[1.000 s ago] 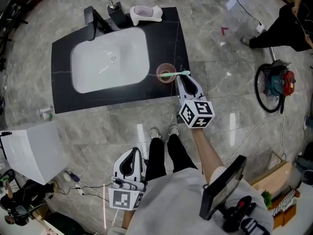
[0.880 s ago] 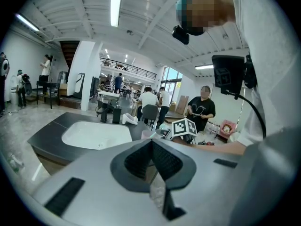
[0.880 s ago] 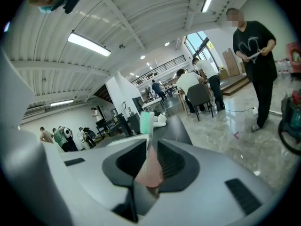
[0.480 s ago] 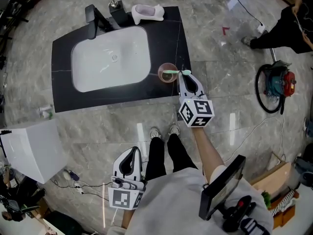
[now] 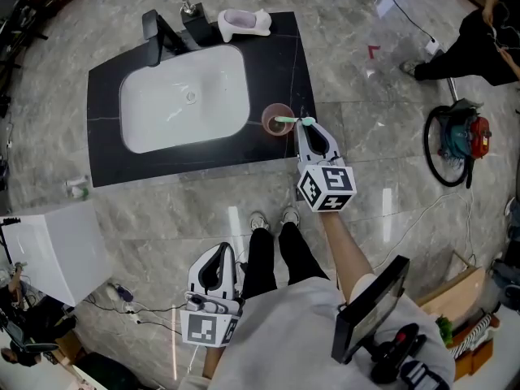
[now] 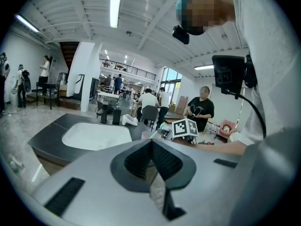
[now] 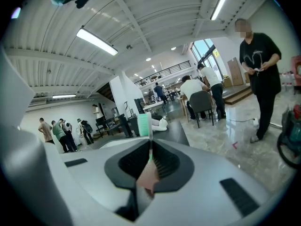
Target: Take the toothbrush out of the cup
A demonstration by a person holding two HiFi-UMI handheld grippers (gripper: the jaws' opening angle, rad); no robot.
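The pink cup (image 5: 266, 117) stands on the black surface (image 5: 106, 161), close to its right edge and just to the right of the white sink (image 5: 162, 112). The green toothbrush (image 5: 291, 121) is not out of the cup yet. One end sits in the cup. The other end, the brush head, sticks out over the rim to the right.

The right gripper (image 5: 305, 127) reaches up to the cup from the front side of the surface. Its jaws have just been closing, and now they pinch the toothbrush near the brush head. In the right gripper view the green brush head pokes up just past the tips of the jaws, and a bit of the pink cup shows low down between them.

The left gripper (image 5: 219, 250) is far from the cup. It is down low, close to the person's body, over the gray floor (image 5: 203, 193). Its jaws are closed and there is nothing between them.

At the back of the surface are a black tap (image 5: 154, 31), a dark soap bottle (image 5: 193, 21) and a white holder (image 5: 242, 23). The person's two shoes (image 5: 273, 218) stand on the floor just in front of the surface.
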